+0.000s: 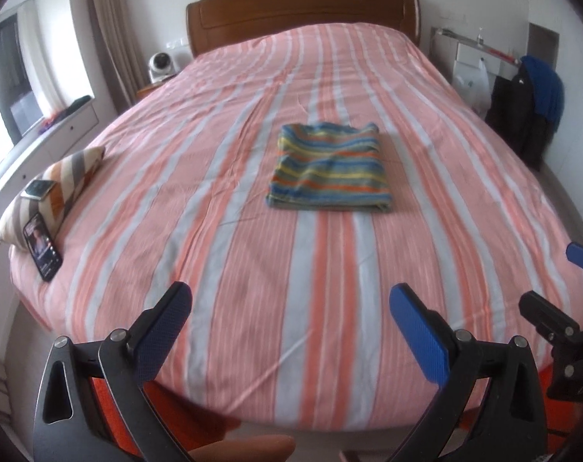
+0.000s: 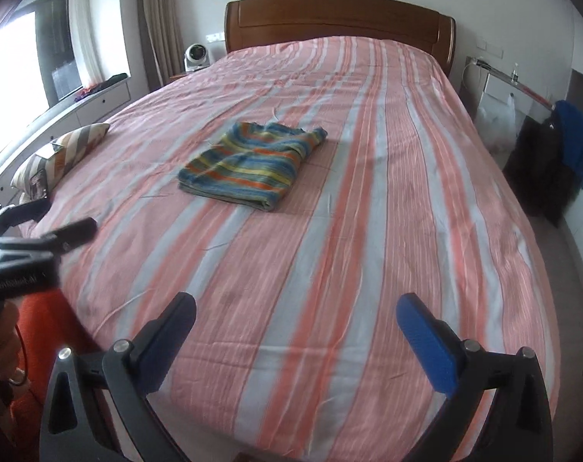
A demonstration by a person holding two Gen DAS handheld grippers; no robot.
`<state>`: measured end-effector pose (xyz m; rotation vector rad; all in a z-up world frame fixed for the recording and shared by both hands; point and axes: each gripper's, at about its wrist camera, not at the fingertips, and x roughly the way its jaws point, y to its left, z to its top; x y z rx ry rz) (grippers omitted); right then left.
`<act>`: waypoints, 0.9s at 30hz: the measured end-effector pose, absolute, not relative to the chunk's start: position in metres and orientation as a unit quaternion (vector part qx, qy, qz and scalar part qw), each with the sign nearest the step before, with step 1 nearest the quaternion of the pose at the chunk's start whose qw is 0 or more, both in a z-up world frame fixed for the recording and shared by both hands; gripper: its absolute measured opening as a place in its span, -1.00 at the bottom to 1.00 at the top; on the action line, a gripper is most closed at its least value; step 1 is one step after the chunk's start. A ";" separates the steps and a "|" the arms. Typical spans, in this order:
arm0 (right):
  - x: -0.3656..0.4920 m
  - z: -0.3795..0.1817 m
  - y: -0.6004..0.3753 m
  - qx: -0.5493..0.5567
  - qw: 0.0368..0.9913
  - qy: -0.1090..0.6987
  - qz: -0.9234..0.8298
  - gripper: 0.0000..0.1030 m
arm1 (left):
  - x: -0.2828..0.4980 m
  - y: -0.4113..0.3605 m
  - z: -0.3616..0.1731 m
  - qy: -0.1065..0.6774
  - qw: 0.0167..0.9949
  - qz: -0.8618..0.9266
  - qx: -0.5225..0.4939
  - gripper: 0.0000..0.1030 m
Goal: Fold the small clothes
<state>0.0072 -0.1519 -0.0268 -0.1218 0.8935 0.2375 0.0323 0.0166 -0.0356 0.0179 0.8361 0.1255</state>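
Observation:
A striped garment in blue, yellow, orange and green (image 1: 330,169) lies folded into a flat rectangle near the middle of the bed; it also shows in the right wrist view (image 2: 249,165). My left gripper (image 1: 287,308) is open and empty, held over the foot of the bed, well short of the garment. My right gripper (image 2: 295,317) is open and empty too, also at the foot of the bed. The right gripper shows at the right edge of the left wrist view (image 1: 553,319), and the left gripper shows at the left edge of the right wrist view (image 2: 49,223).
The bed has a pink, white and grey striped cover (image 1: 253,254) and a wooden headboard (image 1: 303,7). A striped pillow (image 1: 60,188) with a phone (image 1: 43,246) leaning on it lies at the left edge. Dark clothes (image 1: 530,115) hang at the right.

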 end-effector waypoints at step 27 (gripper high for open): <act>-0.008 -0.003 -0.139 -0.070 0.901 0.417 0.099 0.99 | 0.012 0.009 -0.024 0.372 0.925 0.075 0.015 0.99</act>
